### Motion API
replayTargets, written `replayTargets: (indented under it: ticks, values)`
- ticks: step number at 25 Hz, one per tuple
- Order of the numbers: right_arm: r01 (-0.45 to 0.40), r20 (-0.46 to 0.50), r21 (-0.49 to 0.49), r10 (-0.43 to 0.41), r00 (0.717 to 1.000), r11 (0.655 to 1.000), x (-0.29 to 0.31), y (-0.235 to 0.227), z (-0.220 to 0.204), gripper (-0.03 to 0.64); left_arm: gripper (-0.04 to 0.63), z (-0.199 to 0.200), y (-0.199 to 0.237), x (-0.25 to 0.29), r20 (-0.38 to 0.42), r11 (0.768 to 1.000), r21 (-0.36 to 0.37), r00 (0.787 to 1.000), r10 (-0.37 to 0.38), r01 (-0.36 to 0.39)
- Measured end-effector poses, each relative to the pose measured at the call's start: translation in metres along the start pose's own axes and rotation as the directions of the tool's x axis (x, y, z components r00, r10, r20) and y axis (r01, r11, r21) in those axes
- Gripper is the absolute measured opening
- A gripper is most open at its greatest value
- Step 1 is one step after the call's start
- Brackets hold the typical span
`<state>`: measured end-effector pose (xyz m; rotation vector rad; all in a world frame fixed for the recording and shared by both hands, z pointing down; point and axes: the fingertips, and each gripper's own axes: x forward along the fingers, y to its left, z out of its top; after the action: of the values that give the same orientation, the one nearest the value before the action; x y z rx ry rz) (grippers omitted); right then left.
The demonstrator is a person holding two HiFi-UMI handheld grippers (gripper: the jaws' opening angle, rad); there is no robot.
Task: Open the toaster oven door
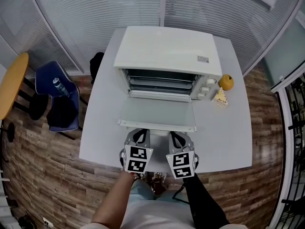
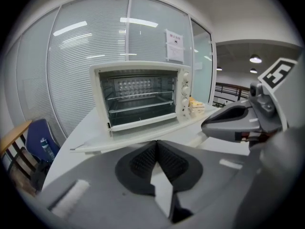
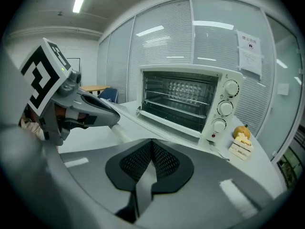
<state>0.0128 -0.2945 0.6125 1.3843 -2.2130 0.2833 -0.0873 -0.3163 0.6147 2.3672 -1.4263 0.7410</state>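
I am holding the left gripper (image 1: pixel 138 136) and the right gripper (image 1: pixel 179 137) side by side at the near edge of the white table (image 1: pixel 233 132), both pointing away from me toward the toaster oven (image 1: pixel 167 51). In each gripper view the jaws are clenched, ribbed pads pressing together with nothing between them.

The oven is sitting at the middle of the table's far half, facing me. Its door (image 1: pixel 157 113) is lying fully open, folded down flat toward me. The door's near edge is running just past the gripper tips, and neither gripper is grasping it. Through the opening I am seeing the wire rack (image 3: pixel 178 101) inside the cavity. Three knobs (image 3: pixel 224 108) are stacking up on the oven's right front panel.

Just right of the oven, a yellow fruit (image 1: pixel 227 82) is sitting with a slice of cake (image 1: pixel 220 98) on its near side. Off the table to the left, a blue chair (image 1: pixel 47 75) is holding a bottle (image 1: pixel 59 86). A yellow round tabletop (image 1: pixel 12 85) is showing farther left.
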Motion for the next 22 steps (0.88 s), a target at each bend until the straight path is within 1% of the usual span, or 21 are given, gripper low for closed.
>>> replayTargets:
  ticks: [3, 6, 14, 16, 19, 22]
  values:
    - [0.02, 0.001, 0.02, -0.02, 1.0, 1.0, 0.003, 0.002, -0.011, 0.002, 0.057, -0.017, -0.003, 0.004, -0.027, 1.0, -0.025, 1.0, -0.002, 0.002]
    - [0.016, -0.006, 0.059, -0.016, 1.0, 0.998, 0.004, 0.004, -0.02, 0.002, 0.057, -0.033, -0.005, 0.006, -0.048, 0.999, -0.04, 0.999, 0.001, -0.003]
    - [0.041, -0.006, 0.118, -0.041, 0.999, 0.992, 0.011, 0.005, -0.04, 0.002, 0.057, -0.048, -0.006, 0.014, -0.032, 0.995, -0.094, 0.999, 0.026, -0.029]
    - [0.051, -0.013, 0.123, -0.05, 0.999, 0.991, 0.013, 0.006, -0.045, 0.002, 0.057, -0.054, -0.006, 0.015, -0.046, 0.994, -0.104, 0.998, 0.035, -0.04]
    - [0.068, -0.071, 0.111, -0.061, 0.996, 0.991, 0.017, 0.008, -0.064, 0.002, 0.057, -0.067, -0.009, 0.016, -0.089, 0.993, -0.109, 0.995, 0.038, -0.048]
    - [0.086, -0.129, 0.124, -0.07, 0.989, 0.989, 0.018, 0.005, -0.081, 0.002, 0.057, -0.081, -0.012, 0.015, -0.117, 0.992, -0.12, 0.993, 0.03, -0.044]
